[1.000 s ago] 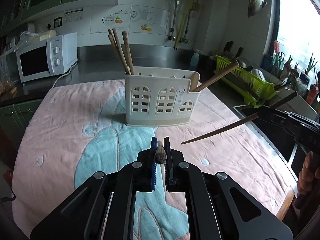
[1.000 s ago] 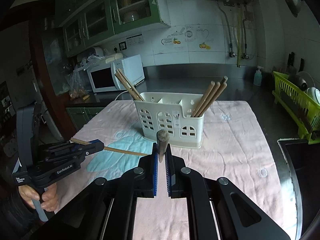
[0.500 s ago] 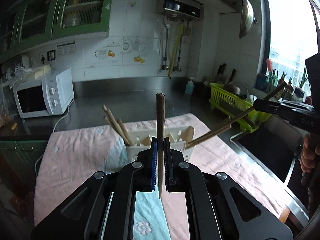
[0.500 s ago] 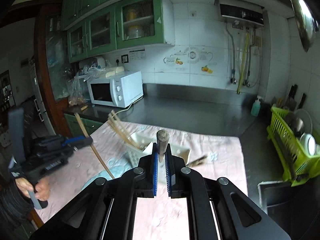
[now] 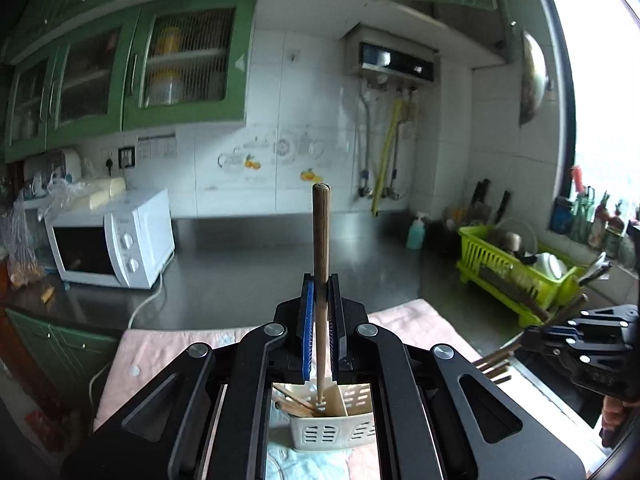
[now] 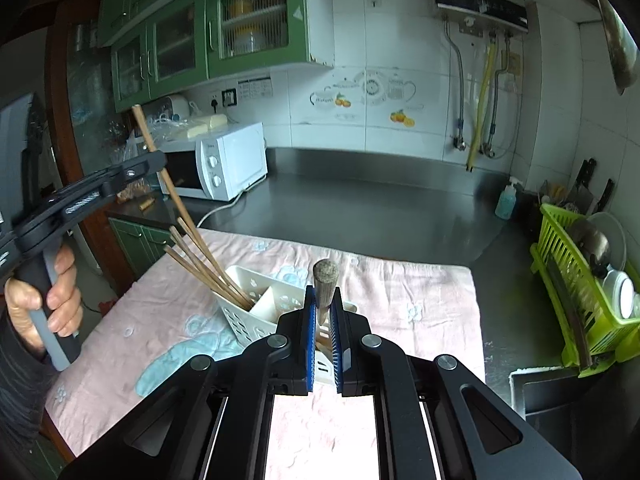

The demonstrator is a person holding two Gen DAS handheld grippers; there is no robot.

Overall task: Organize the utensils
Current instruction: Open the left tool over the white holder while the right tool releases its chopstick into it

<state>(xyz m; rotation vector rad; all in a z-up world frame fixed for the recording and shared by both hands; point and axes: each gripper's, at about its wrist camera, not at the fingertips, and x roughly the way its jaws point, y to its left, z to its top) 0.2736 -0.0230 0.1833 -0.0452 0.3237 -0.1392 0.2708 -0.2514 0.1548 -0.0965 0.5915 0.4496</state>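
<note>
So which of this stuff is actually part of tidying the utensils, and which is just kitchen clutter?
Part of the job:
- left gripper with its chopstick
- right gripper with its chopstick
- cream utensil holder

Just lying about:
- microwave
- green dish rack
- soap bottle

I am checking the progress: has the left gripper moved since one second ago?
Yes. In its own view the holder has dropped from mid-frame to the bottom edge, so the left gripper, shut on a chopstick, has risen above it.

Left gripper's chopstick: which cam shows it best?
Right wrist view: the left gripper holds its chopstick side-on, lower end entering the holder. Left wrist view shows the chopstick foreshortened and upright between its own pads, tip over the holder.
</note>
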